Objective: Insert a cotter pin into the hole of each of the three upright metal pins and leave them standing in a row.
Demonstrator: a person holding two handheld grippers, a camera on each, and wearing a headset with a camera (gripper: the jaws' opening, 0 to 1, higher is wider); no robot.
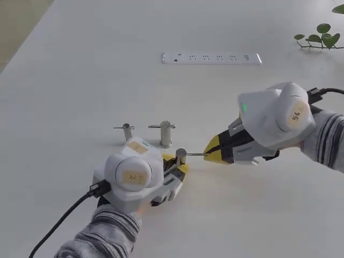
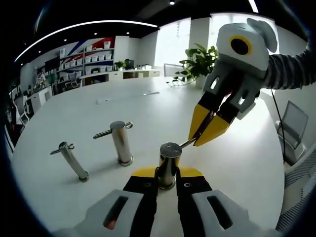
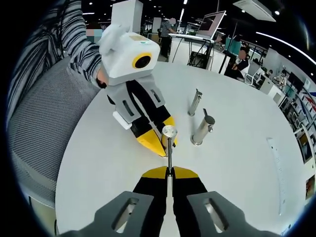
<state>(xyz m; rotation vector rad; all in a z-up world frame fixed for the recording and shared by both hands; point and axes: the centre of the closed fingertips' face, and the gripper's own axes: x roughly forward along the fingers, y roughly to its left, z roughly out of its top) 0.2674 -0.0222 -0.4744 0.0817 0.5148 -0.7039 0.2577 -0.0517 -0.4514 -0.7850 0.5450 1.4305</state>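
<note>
The left tool (image 1: 180, 169) clenched a metal pin (image 1: 181, 156) while the right tool (image 1: 212, 153), at its 3 o'clock, gripped a cotter pin (image 1: 196, 155) against it.

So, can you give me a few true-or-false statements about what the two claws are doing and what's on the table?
1. The left claw grips the nearest metal pin. True.
2. The right claw is empty. False: it pinches a cotter pin, its tip near that pin's top.
3. The middle pin and the end pin are bare. False: each has a cotter pin through it.
4. A power strip lies on the table beyond the pins. True.
</note>
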